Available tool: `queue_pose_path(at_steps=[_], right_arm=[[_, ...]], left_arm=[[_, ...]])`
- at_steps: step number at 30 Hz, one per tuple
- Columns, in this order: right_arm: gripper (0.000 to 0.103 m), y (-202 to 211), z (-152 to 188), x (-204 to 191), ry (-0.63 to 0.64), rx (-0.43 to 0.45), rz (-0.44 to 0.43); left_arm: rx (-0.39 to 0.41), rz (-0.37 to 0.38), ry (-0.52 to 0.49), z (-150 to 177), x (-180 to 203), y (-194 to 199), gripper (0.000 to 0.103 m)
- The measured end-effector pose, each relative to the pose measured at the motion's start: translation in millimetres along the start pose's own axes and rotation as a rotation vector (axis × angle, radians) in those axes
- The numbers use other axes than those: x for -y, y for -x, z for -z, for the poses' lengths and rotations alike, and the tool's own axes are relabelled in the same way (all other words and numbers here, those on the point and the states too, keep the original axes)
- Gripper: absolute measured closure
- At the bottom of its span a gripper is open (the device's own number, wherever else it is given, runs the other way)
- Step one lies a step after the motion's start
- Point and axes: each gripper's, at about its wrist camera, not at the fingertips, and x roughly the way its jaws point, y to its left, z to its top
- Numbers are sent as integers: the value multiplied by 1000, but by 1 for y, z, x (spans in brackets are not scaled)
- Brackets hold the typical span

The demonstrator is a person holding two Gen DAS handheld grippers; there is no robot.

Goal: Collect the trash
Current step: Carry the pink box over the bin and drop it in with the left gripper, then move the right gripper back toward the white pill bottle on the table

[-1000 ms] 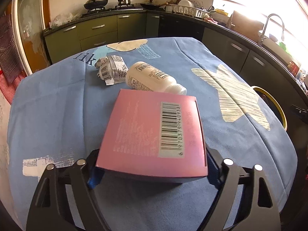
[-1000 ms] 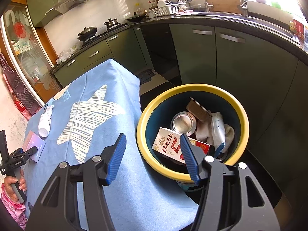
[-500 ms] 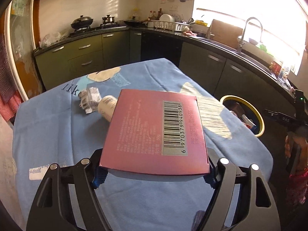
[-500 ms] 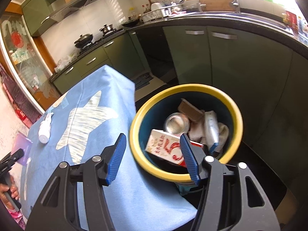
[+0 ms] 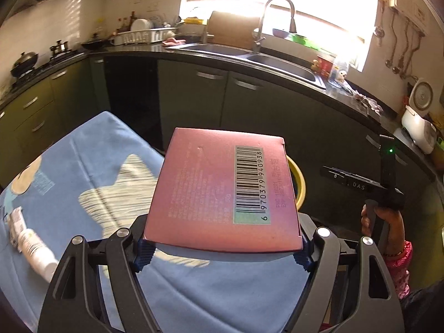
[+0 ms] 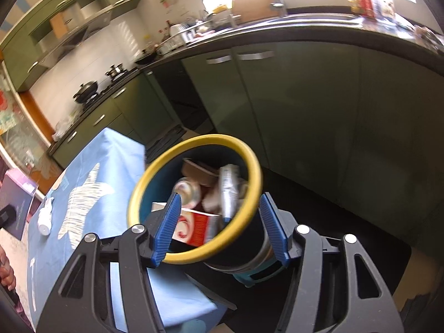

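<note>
Box (image 5: pixel 222 194), pink with barcode up, is clamped flat between the left gripper's (image 5: pixel 222 252) 2 blue pads, raised above the blue tablecloth (image 5: pixel 83 172) near the table's edge. Bin (image 6: pixel 194 199), yellow-rimmed, stands on the floor beside the table, part-filled with a carton, can and wrappers. Right gripper (image 6: pixel 220 227) hangs wide apart over it, holding nothing. Bottle (image 5: pixel 36 252) lies on the cloth.

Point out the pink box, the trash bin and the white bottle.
pink box (image 5: pixel 211 191): left wrist view, middle of its top face.
trash bin (image 6: pixel 254 166): right wrist view, yellow rim, right side.
white bottle (image 5: pixel 34 247): left wrist view, its body.
</note>
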Motion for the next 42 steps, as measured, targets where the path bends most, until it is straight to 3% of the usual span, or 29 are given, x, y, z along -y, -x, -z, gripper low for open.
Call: queue_pose_path(at_steps=[3,9,14,18,20,31,36,42], right_arm=[[46,-2,1,14,-24,-5,13],[46,-3,2,31,-55,-14,35],[44,-3,2,35,-66,-12,48],[43,-2,2,33,-65,-10,54],[43,-2,1,33,-65,-11,59],[43,-11,-1,14,-27,-24,33],[42,-8,-1,2,4,-26,27],[42,-8,0,-26,63,-39,9]], left_arm=[[-33,49,-36,-19,17,-38,26],[-112,77,-82,-43,45,-118,26],[-143,37,-90,-51,50,-170,24],[-141,23,-75,-55,47,-183,21],[-112,46,-60,-54,45,-171,19],[103,-18,15,-27,14,-37,11],[204,-118,71,0,-10,27,5],[287,-266,195,47,-52,100,5]])
